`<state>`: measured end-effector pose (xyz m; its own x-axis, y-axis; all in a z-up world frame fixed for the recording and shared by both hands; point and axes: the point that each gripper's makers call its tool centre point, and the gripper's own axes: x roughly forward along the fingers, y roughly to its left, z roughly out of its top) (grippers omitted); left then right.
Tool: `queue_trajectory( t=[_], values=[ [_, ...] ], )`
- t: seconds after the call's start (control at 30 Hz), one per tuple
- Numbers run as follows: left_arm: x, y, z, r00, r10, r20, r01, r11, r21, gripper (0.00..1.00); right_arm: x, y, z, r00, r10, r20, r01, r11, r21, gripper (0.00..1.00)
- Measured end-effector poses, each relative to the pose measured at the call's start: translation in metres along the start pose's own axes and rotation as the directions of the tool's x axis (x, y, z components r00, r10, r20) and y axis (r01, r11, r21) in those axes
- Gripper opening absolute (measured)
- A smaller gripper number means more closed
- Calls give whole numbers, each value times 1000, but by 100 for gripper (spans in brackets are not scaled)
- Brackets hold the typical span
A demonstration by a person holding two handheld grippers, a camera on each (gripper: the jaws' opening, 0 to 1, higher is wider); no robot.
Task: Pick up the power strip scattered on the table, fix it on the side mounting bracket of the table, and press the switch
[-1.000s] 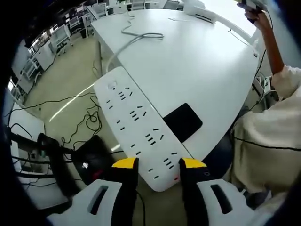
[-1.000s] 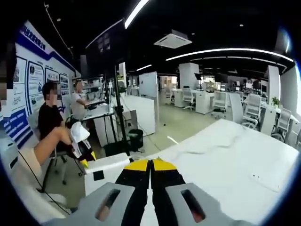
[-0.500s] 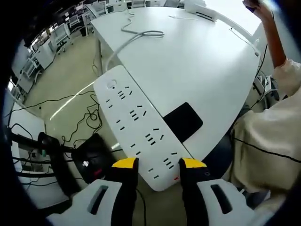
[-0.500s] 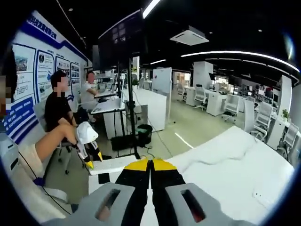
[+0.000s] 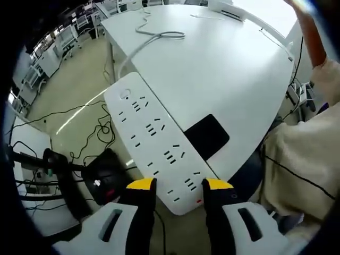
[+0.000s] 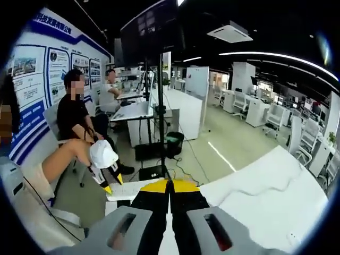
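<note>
Pickup done: long white plastic power strip (image 5: 154,143) clamped at near end between yellow-tipped jaws of left gripper (image 5: 179,184), lifted off white table (image 5: 223,69), hanging over its edge above floor cables. Mounting on side bracket and switch press left. Strip's long axis runs away from gripper, sockets facing camera, round switch at far end, white cord (image 5: 154,40) trailing across table. Right gripper (image 6: 170,184) jaws closed, empty, raised

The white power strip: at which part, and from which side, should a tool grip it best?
Grip the power strip at a short end, jaws across its narrow width, approaching along its length. The body is long, flat and slim, so only the width fits between jaws. The left tool already holds the end with the red mark this way, over the table edge.
</note>
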<state>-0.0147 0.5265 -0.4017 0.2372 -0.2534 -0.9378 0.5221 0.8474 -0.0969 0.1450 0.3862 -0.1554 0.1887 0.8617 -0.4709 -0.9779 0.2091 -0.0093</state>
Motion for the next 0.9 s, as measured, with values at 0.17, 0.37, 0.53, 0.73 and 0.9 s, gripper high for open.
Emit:
queue_trajectory(
  t=[0.17, 0.37, 0.53, 0.73, 0.9],
  values=[
    [0, 4, 1, 1000, 0, -3, 0, 1000, 2, 40, 22, 4, 3, 999, 29, -35, -30, 999, -12, 0],
    [0, 11, 1, 1000, 0, 2, 0, 1000, 1, 40, 48, 3, -6, 993, 43, -108, -47, 998, -36, 0],
    [0, 2, 0, 1000, 3, 0, -3, 1000, -2, 40, 67, 2, -12, 987, 51, -155, -60, 997, -55, 0],
    [0, 3, 1, 1000, 7, -16, -7, 1000, -1, 40, 97, 9, -24, 976, 78, -202, -91, 994, -55, 0],
    [1, 17, 2, 1000, 8, -18, -8, 1000, -1, 40, 112, 18, -27, 970, 100, -220, -114, 992, -52, 0]
  ],
)
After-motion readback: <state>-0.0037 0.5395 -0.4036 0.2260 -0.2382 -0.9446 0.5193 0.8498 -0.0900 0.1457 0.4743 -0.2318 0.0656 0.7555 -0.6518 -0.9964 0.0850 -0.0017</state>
